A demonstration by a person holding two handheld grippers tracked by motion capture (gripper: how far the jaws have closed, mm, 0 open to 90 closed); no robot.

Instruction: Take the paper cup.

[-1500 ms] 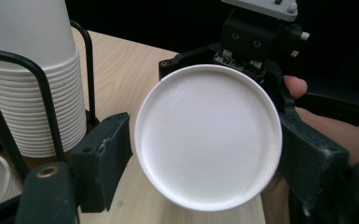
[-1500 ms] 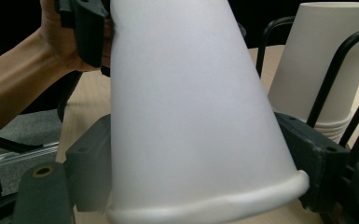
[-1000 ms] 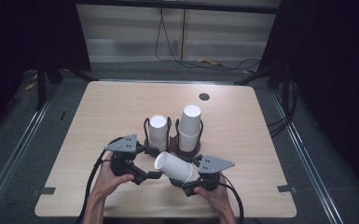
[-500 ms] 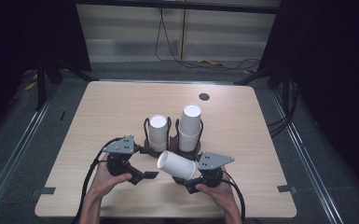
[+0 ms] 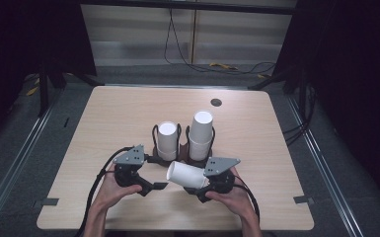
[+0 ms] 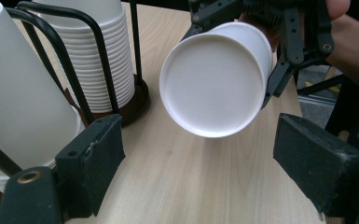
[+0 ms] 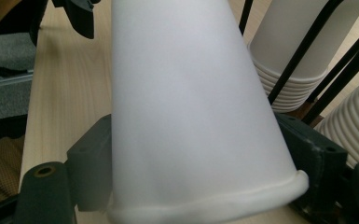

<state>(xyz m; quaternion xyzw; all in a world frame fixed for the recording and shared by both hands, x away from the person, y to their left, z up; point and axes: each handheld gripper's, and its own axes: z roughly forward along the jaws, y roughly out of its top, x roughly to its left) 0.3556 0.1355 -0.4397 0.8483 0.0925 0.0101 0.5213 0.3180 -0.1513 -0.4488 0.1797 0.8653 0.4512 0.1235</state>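
- Since a second ago, our right gripper (image 5: 201, 190) has drawn the smooth white paper cup (image 5: 187, 175) slightly lower, toward the table's near edge.
- It pinches the tapered cup sideways, near the rim, which its jaws partly hide.
- Our left gripper (image 5: 154, 186) is spread, empty.
- Ribbed cup stacks (image 5: 201, 133) stand in wire holders on the pale wooden table (image 5: 103, 123).

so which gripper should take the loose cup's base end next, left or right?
Left. The left gripper is open with the cup base facing it, between its jaws' line. The right gripper is already shut on the cup's rim end.
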